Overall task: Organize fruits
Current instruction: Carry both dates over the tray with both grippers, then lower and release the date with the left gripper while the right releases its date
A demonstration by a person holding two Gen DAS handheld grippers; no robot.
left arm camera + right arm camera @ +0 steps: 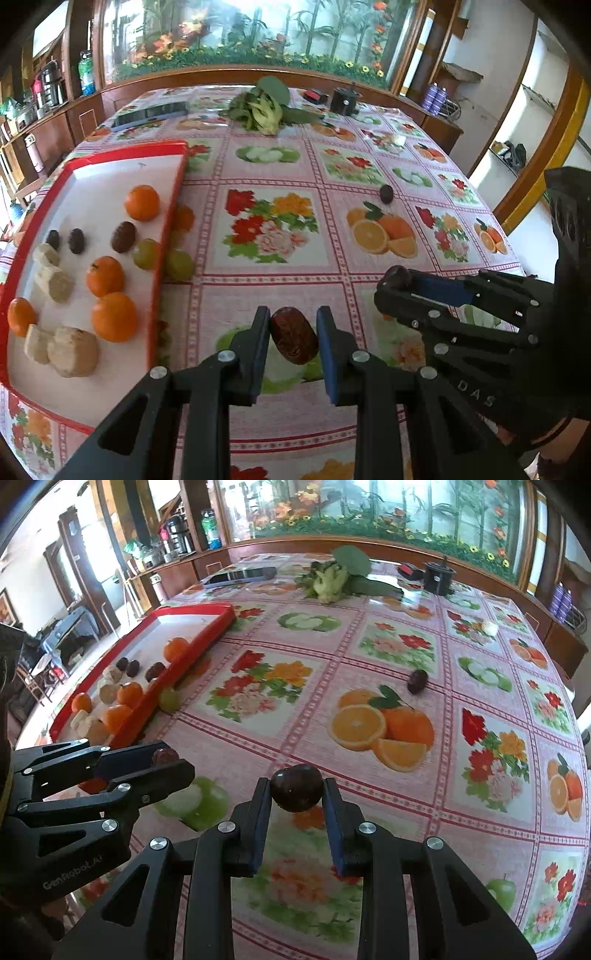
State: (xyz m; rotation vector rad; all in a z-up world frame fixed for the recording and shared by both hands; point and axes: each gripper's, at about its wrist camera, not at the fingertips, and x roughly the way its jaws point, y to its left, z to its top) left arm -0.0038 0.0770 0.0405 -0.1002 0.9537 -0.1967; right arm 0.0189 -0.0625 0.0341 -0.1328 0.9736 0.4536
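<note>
The left gripper (pixel 292 334) has its jaws closed on a reddish-brown date (pixel 293 336), which sits between the two blue-padded fingers (pixel 260 343), just above the desk (pixel 280 280) with its fruit-and-flower printed cloth. The right gripper (pixel 296 792) has its jaws clenched on a dark round fruit (pixel 296 788), gripped at the fingertips; whether this fruit touches the cloth cannot be determined. In the left wrist view, the right gripper (pixel 397 282) appears to the right of the left one, with the dark round fruit (pixel 398 277) at its tip. In the right wrist view, the left gripper (pixel 166 760) appears at the left with the date (pixel 165 756) at its tip. A red-rimmed tray (pixel 168 225) with a white floor lies on the left part of the desk. It contains four oranges (pixel 113 316), three dark dates (pixel 123 237), one green grape (pixel 146 253) against the right rim, and several pale cut pieces (pixel 72 350). A second green grape (pixel 179 264) lies on the cloth just outside the right rim of the tray. A further dark fruit (pixel 386 194) lies alone on the cloth, well apart from the tray, toward the far right. At the far edge of the desk are a bundle of leafy greens (pixel 264 107), a dark flat device (pixel 151 114) and a small black object (pixel 344 100).
</note>
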